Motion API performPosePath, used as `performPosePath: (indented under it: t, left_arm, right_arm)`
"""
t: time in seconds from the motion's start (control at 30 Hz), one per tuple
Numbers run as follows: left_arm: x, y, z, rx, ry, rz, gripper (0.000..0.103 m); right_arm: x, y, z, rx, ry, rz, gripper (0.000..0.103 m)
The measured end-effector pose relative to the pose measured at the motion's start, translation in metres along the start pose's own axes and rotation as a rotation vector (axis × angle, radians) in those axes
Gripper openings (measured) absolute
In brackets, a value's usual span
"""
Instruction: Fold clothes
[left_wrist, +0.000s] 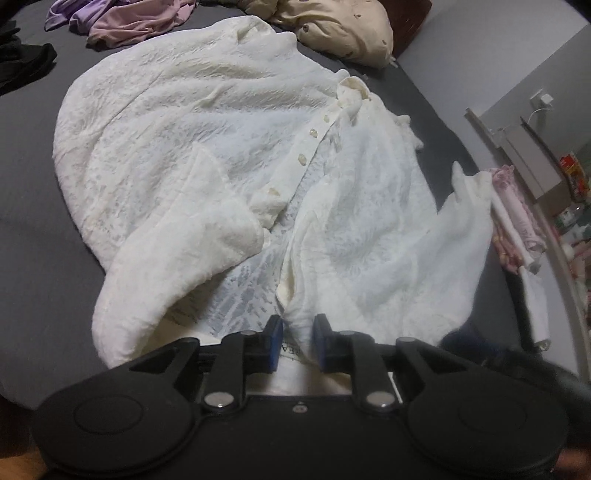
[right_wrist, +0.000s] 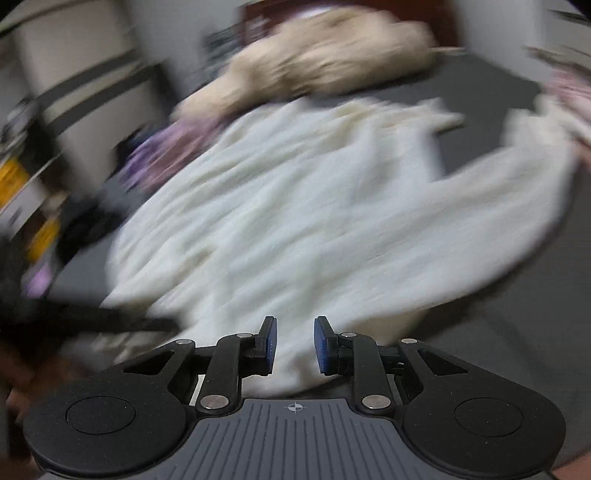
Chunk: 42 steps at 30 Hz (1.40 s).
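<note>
A white textured button-up shirt (left_wrist: 221, 147) lies spread front-up on the grey bed (left_wrist: 37, 240), its button placket running up the middle and one sleeve folded in across the front. My left gripper (left_wrist: 298, 339) hangs over the shirt's near hem. A ridge of that hem runs between its blue pads (left_wrist: 275, 341), which stand a little apart and do not clamp it. In the blurred right wrist view the same shirt (right_wrist: 295, 203) fills the middle. My right gripper (right_wrist: 294, 343) is over its near edge, jaws apart, with cloth lying under them.
A beige quilt (left_wrist: 340, 29) is bunched at the head of the bed. Purple and pink clothes (left_wrist: 110, 18) and a black garment (left_wrist: 22, 62) lie at the far left. A folded pink-and-white pile (left_wrist: 513, 221) sits at the bed's right edge, beside a cluttered shelf (left_wrist: 546, 177).
</note>
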<state>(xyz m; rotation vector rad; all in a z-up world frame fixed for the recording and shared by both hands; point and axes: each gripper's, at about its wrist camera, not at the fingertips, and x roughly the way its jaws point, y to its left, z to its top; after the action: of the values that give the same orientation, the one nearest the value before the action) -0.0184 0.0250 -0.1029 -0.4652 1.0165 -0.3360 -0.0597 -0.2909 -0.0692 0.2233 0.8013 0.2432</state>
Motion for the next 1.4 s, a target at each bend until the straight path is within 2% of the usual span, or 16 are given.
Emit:
performPosePath:
  t: [0.03, 0.07, 0.13, 0.2, 0.3, 0.4, 0.57, 0.63, 0.73, 0.83, 0.93, 1.07, 1.13, 1.17, 1.23, 1.4]
  left_arm:
    - [0.0, 0.002, 0.0, -0.005, -0.002, -0.005, 0.018]
    - [-0.001, 0.003, 0.0, -0.01, -0.005, -0.009, 0.018]
    - [-0.001, 0.004, 0.001, -0.016, -0.016, -0.017, 0.02]
    - [-0.004, 0.004, 0.002, -0.012, -0.034, -0.013, 0.022]
    - [-0.014, -0.002, 0.002, 0.039, -0.082, -0.01, 0.024]
    - [-0.019, -0.009, 0.006, 0.104, -0.108, -0.008, 0.031]
    - [0.001, -0.018, 0.018, 0.209, -0.04, 0.044, 0.031]
    - [0.011, -0.021, 0.021, 0.245, -0.006, 0.078, 0.031]
    - [0.015, -0.012, 0.017, 0.222, 0.006, 0.041, 0.031]
    - [0.013, 0.001, 0.013, 0.163, -0.012, -0.051, 0.031]
    - [0.015, 0.013, 0.013, 0.099, -0.018, -0.12, 0.031]
    - [0.016, 0.02, 0.018, 0.07, -0.027, -0.178, 0.031]
    - [0.017, 0.02, 0.02, 0.076, -0.031, -0.179, 0.031]
    - [0.018, 0.021, 0.02, 0.077, -0.028, -0.178, 0.031]
    - [0.019, 0.022, 0.021, 0.075, -0.021, -0.18, 0.029]
    - [0.021, 0.025, 0.023, 0.067, -0.009, -0.195, 0.028]
  right_arm:
    - [-0.002, -0.018, 0.008, 0.05, -0.01, -0.049, 0.036]
    - [-0.004, -0.034, 0.014, 0.096, -0.026, -0.084, 0.065]
    - [-0.013, -0.063, 0.026, 0.197, -0.076, -0.116, 0.085]
    - [-0.021, -0.085, 0.036, 0.278, -0.105, -0.123, 0.085]
    - [-0.027, -0.091, 0.052, 0.268, -0.112, -0.132, 0.085]
    - [-0.026, -0.07, 0.077, 0.148, -0.121, -0.099, 0.085]
    - [-0.011, -0.01, 0.138, -0.098, -0.163, 0.013, 0.085]
    - [0.009, 0.022, 0.164, -0.222, -0.175, 0.019, 0.084]
    - [0.056, 0.053, 0.202, -0.293, -0.12, 0.023, 0.084]
    - [0.125, 0.067, 0.243, -0.253, 0.012, 0.027, 0.075]
    - [0.196, 0.066, 0.28, -0.156, 0.117, -0.023, 0.067]
    - [0.272, 0.051, 0.319, -0.03, 0.172, -0.12, 0.067]
    - [0.298, 0.04, 0.331, 0.017, 0.182, -0.177, 0.065]
    - [0.308, 0.034, 0.336, 0.048, 0.187, -0.194, 0.058]
    - [0.322, 0.021, 0.341, 0.118, 0.197, -0.214, 0.052]
    - [0.34, -0.012, 0.344, 0.303, 0.212, -0.236, 0.051]
